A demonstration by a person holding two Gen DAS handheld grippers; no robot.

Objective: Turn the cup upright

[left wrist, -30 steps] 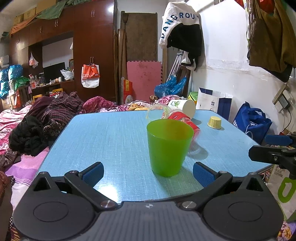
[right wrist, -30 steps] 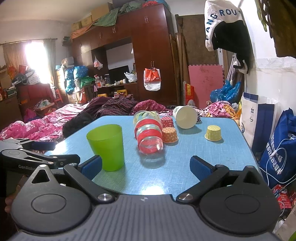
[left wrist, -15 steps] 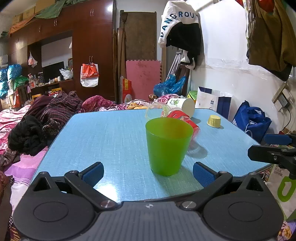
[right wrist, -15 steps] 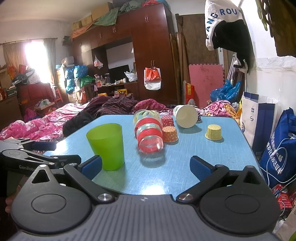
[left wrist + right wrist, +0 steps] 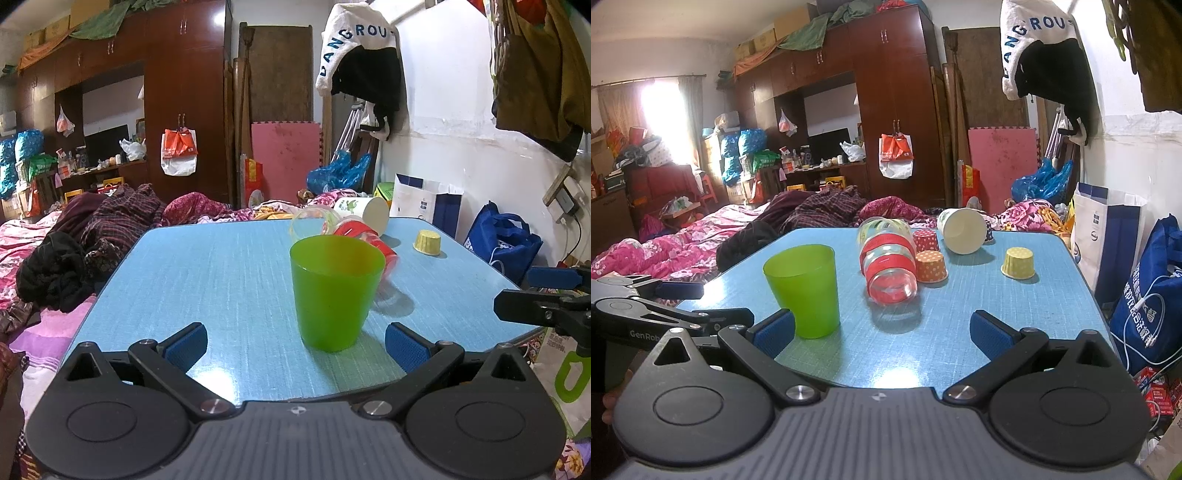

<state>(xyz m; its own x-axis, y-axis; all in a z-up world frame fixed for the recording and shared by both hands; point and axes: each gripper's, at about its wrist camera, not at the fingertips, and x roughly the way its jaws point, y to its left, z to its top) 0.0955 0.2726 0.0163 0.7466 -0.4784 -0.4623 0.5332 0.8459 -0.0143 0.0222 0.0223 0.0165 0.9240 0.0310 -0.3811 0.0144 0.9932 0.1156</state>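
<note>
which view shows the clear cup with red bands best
The right wrist view: the clear cup lies on its side in full sight, base toward the camera. In the left wrist view the green cup hides most of it.

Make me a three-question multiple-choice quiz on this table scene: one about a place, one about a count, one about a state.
1. Where does the green cup stand relative to the striped clear cup, in the right wrist view?
A. left of it B. right of it C. inside it
2. How many small dotted paper cups are in the right wrist view?
A. one B. three C. six
3. How is the green cup standing?
A. on its side B. upside down C. upright, mouth up

Answers: 1 A, it stands toward the table's left edge. 2 B, red, orange, yellow. 3 C, its open rim faces up.
</note>
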